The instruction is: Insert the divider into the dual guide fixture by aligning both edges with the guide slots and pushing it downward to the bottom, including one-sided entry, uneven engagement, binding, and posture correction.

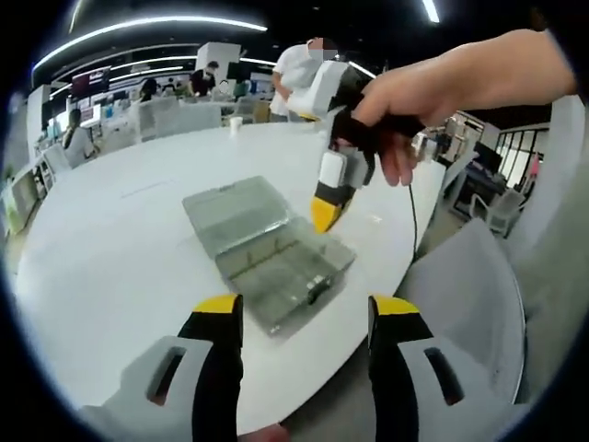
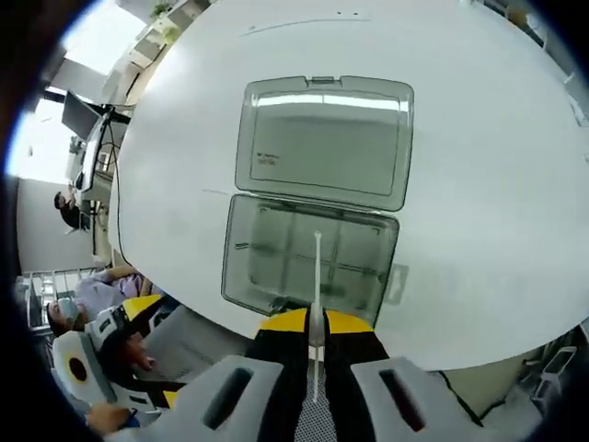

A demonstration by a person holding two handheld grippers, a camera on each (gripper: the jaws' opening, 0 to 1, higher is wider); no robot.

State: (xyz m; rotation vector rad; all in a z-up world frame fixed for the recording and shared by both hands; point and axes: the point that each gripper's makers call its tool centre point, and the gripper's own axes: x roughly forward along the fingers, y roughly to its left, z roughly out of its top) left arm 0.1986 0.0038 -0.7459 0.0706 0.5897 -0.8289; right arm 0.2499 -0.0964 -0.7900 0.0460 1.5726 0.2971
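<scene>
**Divider pinched above the open case**

The clear plastic case (image 2: 313,212) lies open on the white round table (image 1: 110,258), its lid (image 2: 322,138) folded flat beyond the compartmented base (image 2: 308,262). A small dark mark sits on the lid's inner face, too small to read; no other writing can be made out.

In the right gripper view the right gripper (image 2: 316,333) has its yellow-tipped jaws drawn together on the divider (image 2: 317,276), a thin translucent strip seen edge-on, running forward over the base. Whether its far end touches the case or hangs above it cannot be told. The guide slots are too faint to pick out.

In the left gripper view the left gripper (image 1: 304,318) holds nothing, its jaws spread wide near the table's edge, short of the case. The right gripper, gripped by a hand (image 1: 414,101), points down just beside the base's far side; the divider is not discernible there. Chairs (image 1: 479,295) stand beside the table, and people in the background are blurred.
</scene>
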